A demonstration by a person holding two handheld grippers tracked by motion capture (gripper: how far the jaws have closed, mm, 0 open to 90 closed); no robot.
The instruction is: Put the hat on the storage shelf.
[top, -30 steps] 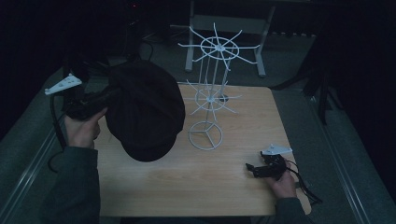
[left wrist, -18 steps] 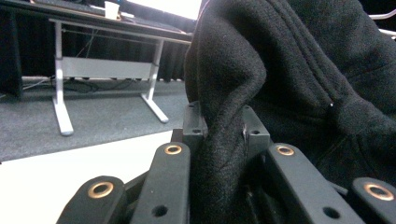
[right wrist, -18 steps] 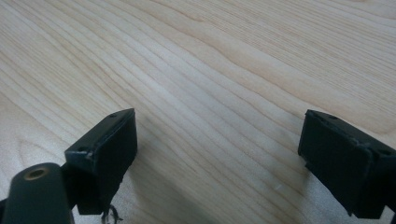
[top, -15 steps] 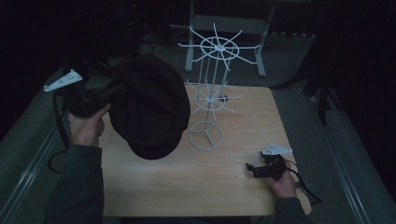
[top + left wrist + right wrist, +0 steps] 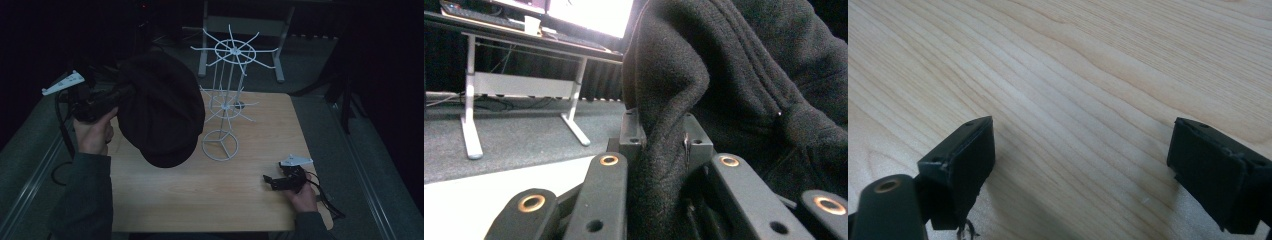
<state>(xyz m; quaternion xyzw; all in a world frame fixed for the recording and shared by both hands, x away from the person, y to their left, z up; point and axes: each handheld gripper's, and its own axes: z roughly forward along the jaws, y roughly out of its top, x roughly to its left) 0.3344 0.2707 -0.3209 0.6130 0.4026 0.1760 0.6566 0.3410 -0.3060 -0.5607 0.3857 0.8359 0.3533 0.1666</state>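
A: Black cap (image 5: pixel 162 110) hangs above the desk's (image 5: pixel 200 200) left side, beside a white wire rack (image 5: pixel 225 105).
B: What holds it?
A: The left claw (image 5: pixel 663 134), jaws pinched on its fabric edge.
B: And the right claw (image 5: pixel 272 181)?
A: Jaws spread wide, nothing between them, low over the desk's near right corner.

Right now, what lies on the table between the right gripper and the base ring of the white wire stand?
Nothing: in the high view, bare wood separates the right gripper from the white wire stand.
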